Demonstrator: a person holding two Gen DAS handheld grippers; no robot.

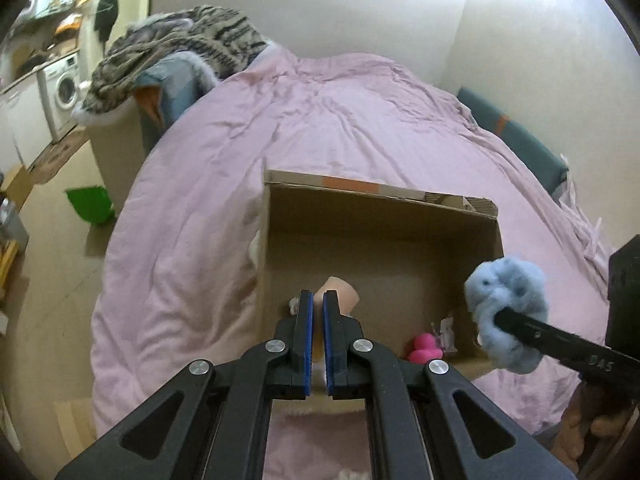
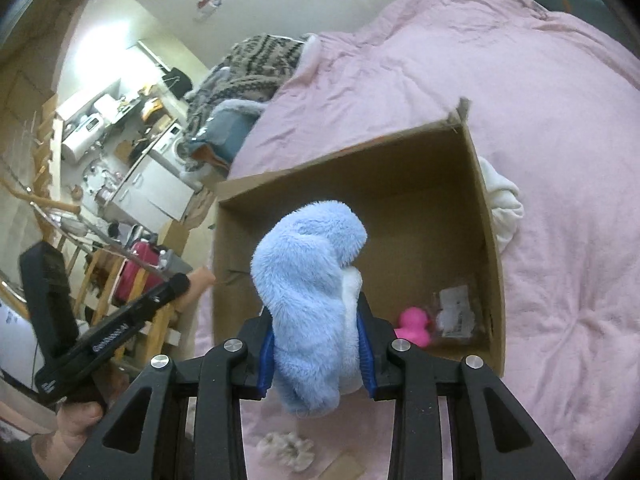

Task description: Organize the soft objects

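An open cardboard box (image 1: 380, 216) (image 2: 490, 216) stands on the pink bed. My right gripper (image 2: 316, 332) is shut on a fluffy light-blue plush toy (image 2: 308, 296) and holds it above the box's near edge; the toy also shows in the left wrist view (image 1: 506, 312). My left gripper (image 1: 317, 300) is shut on a peach soft toy (image 1: 340, 294) over the box's near left side; the toy's end sticks out past the fingers. A pink rubber duck (image 1: 424, 348) (image 2: 414, 326) and a small clear packet (image 2: 454, 312) lie in the box.
A pink duvet (image 1: 320, 120) covers the bed. A white cloth (image 2: 502, 200) lies beside the box's far side. A cream scrunchie (image 2: 286, 448) lies on the bed near me. A striped blanket (image 1: 176, 56) is heaped at the bed's far left. A green bin (image 1: 90, 204) stands on the floor.
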